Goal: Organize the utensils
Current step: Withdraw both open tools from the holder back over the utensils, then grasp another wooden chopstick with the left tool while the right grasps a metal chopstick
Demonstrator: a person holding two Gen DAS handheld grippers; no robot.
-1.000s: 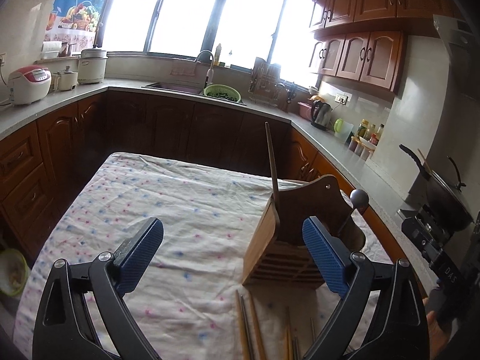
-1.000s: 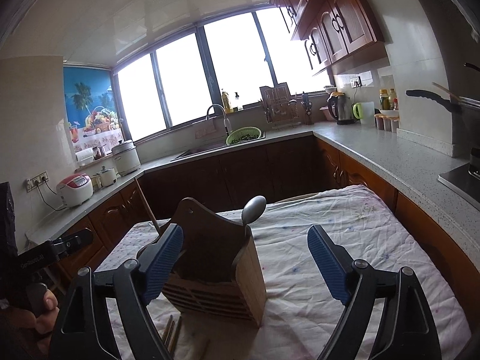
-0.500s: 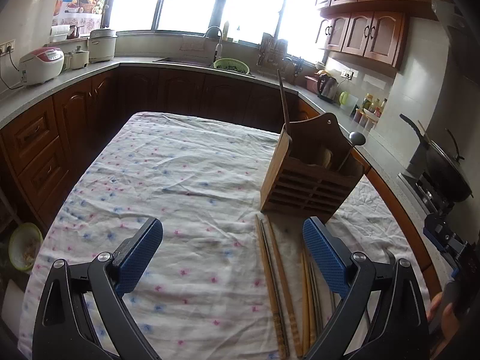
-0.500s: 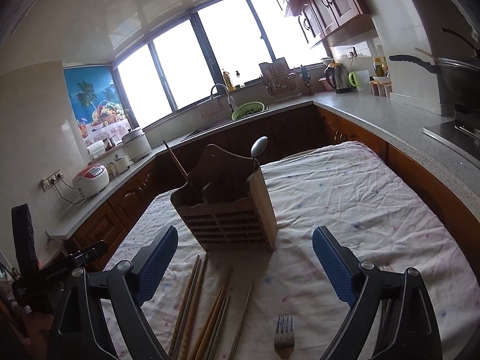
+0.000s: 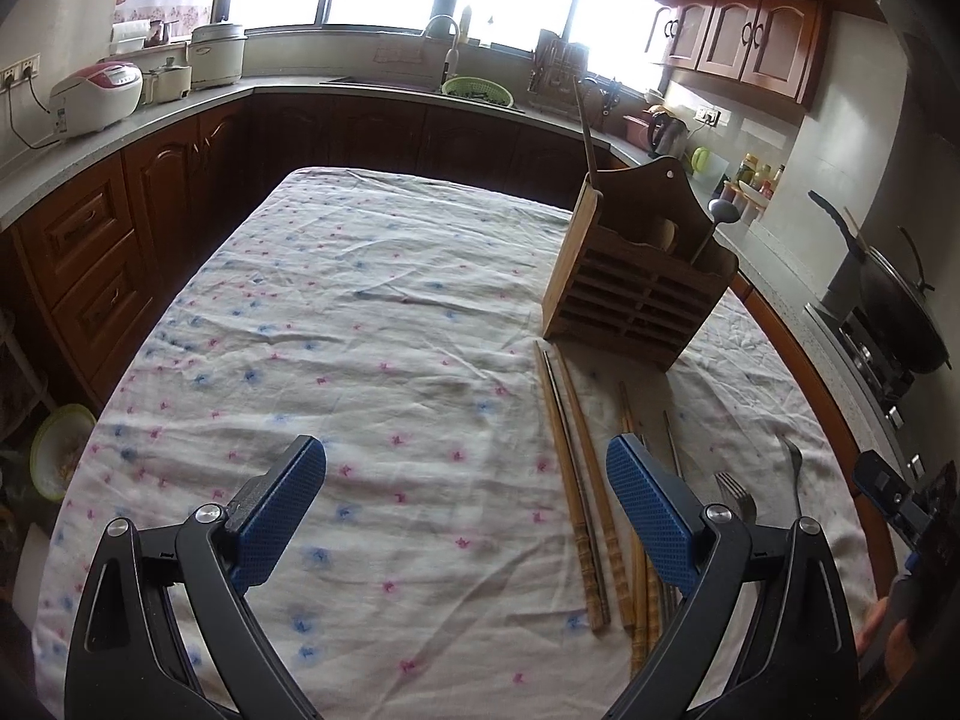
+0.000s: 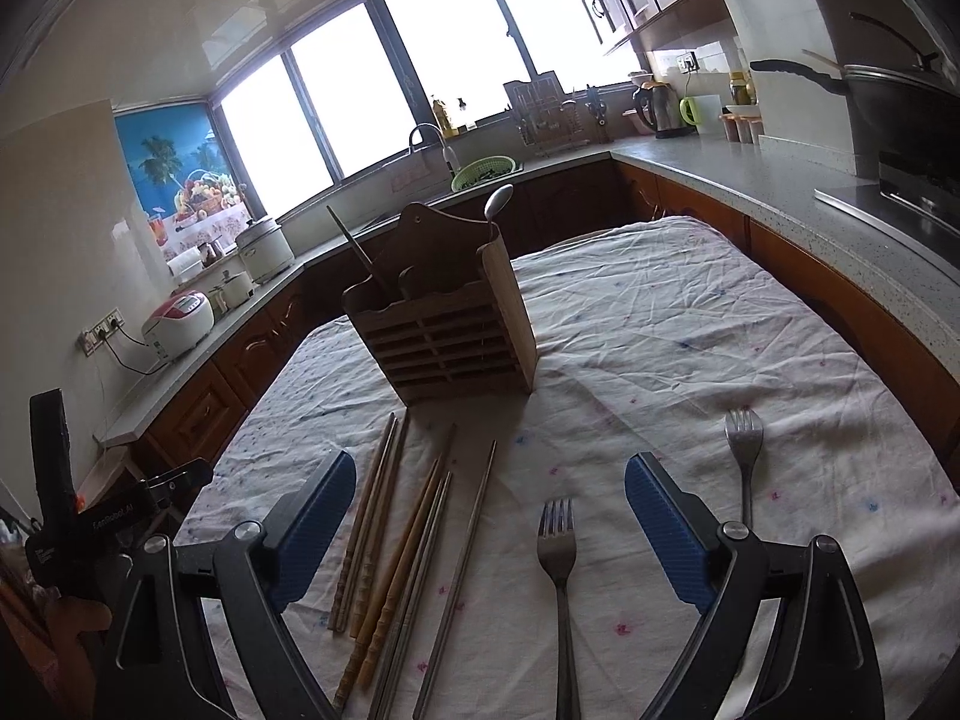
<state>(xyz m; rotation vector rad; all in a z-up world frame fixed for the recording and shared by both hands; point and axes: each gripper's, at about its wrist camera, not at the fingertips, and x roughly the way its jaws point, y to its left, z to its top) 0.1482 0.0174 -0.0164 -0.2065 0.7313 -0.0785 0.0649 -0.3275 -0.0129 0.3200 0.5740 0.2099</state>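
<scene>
Right wrist view: both grippers, right gripper [image 6: 489,531] and left gripper [image 5: 465,507], hover with jaws wide and empty. Chopsticks [image 6: 390,531] and forks [image 6: 558,546] lie on the bench [image 6: 690,324] before the wooden utensil holder [image 6: 447,330], which holds a spoon [image 6: 498,201]

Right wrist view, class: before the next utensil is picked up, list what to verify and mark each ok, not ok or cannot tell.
1. Right tongs open, nothing held: ok.
2. Left tongs open, nothing held: ok.
3. Near fork lies between the right tongs' fingers: ok.
4. Wooden holder upright on the cloth: ok.
5. Free room in the holder's compartments: cannot tell.
6. Chopsticks lie clear of the near fork: ok.
</scene>
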